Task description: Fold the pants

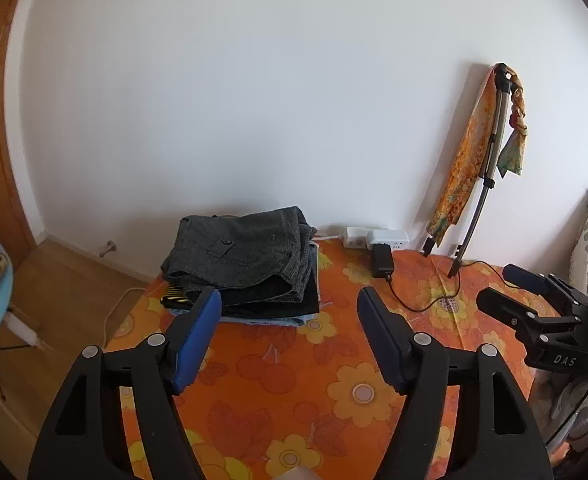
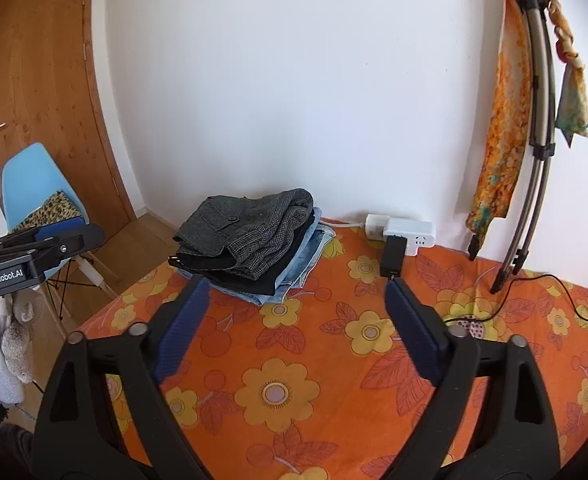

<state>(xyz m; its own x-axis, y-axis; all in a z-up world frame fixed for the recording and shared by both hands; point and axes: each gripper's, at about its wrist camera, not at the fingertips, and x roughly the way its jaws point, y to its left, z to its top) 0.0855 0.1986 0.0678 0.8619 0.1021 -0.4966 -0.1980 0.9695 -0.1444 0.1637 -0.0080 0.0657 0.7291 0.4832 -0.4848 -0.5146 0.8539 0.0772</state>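
A stack of folded pants lies at the far left of the orange flowered cloth, against the wall. Grey tweed pants are on top, with black and light denim ones under them. The stack also shows in the right wrist view. My left gripper is open and empty, held above the cloth just short of the stack. My right gripper is open and empty, above the cloth to the right of the stack. The right gripper also shows at the right edge of the left wrist view.
A white power strip with a black adapter and cable lies by the wall. A folded metal stand draped with orange scarves leans on the wall at right. A blue chair and a wooden door are left.
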